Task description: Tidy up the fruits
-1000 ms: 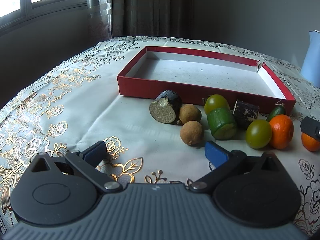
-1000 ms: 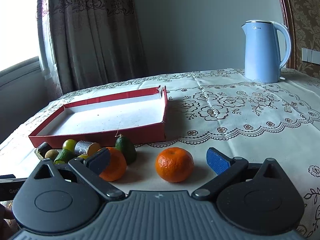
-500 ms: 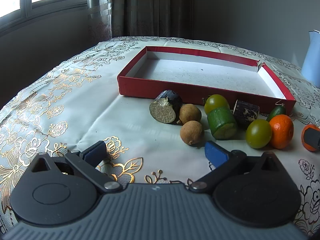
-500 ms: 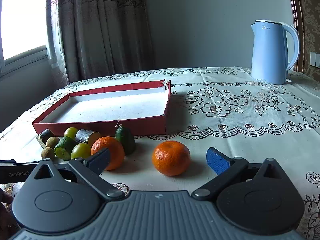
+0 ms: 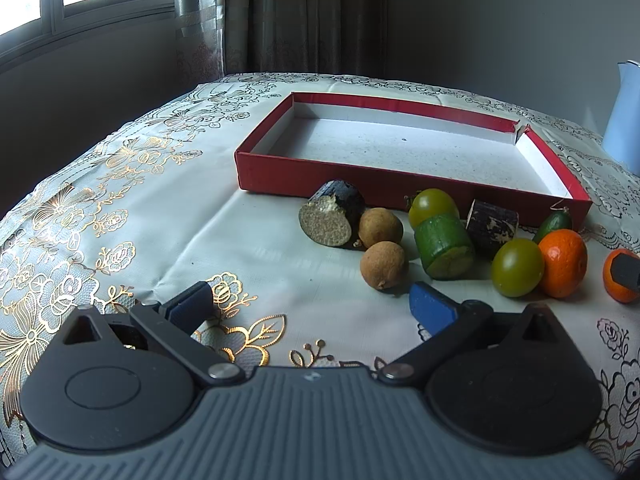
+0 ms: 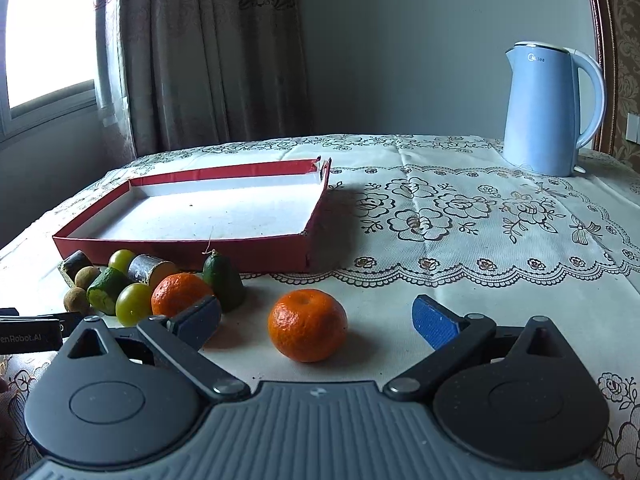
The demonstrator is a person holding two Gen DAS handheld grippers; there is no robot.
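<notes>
Floral tablecloth (image 6: 460, 240) covering table. Red tray (image 6: 192, 250) lying bare, blue kettle (image 6: 548, 108) standing well behind. Right gripper (image 6: 316, 322) gaping wide, lone tangerine (image 6: 307, 325) sitting between fingertips, untouched. Left gripper (image 5: 310, 306) spreading wide over cloth, gripping nothing. Fruit cluster (image 5: 440, 240) sitting just before tray's front wall.

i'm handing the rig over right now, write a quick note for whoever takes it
Left gripper: open, empty, low over the tablecloth short of the two brown fruits.
Right gripper: open, empty, lined up on the lone orange, which sits apart from the rest.
Red tray: nothing in it.
The other fruit lies in a cluster along the tray's near wall, second orange included.
Done: nothing placed yet.
Left: move every piece into the tray.
</notes>
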